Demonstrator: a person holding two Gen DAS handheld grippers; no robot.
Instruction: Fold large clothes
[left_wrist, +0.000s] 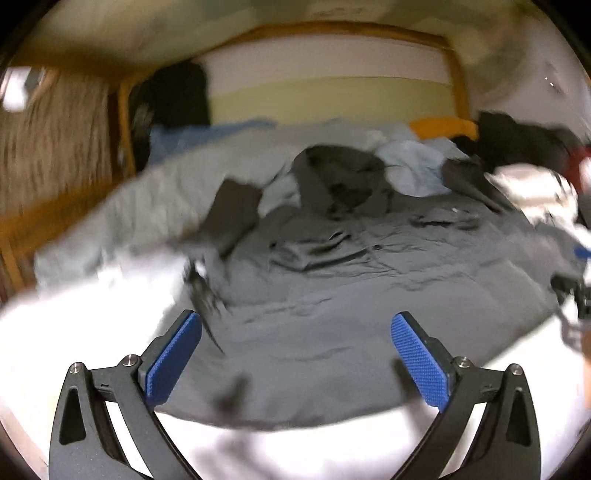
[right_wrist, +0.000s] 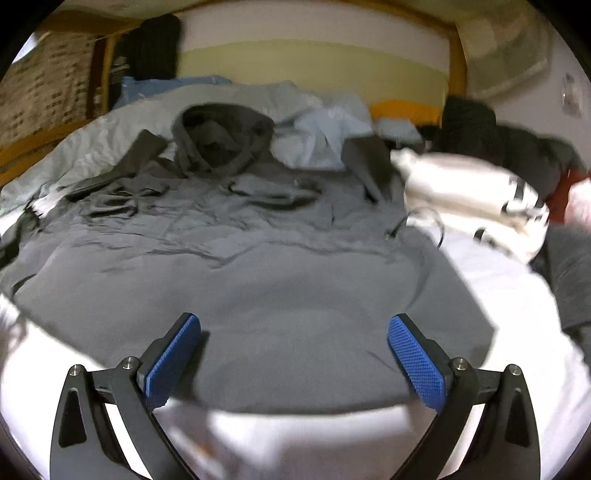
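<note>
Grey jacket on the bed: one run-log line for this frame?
phase: pre-grasp | grey jacket: spread flat on white bed, hood far | left gripper: open, empty | right gripper: open, empty, above near hem

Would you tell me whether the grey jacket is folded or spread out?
Spread out: the grey jacket lies flat on the bed, hood at top.

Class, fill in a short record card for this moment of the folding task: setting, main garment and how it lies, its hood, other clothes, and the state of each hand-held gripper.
setting: a bed with a white sheet
main garment: grey hooded jacket, spread flat, hem nearest the cameras
hood: grey hood at the far end, lying open
other clothes: white garment at the jacket's right; pale grey bedding behind and left
left hand-held gripper: open, holding nothing, above the hem
right hand-held gripper: open, holding nothing, above the hem
</note>
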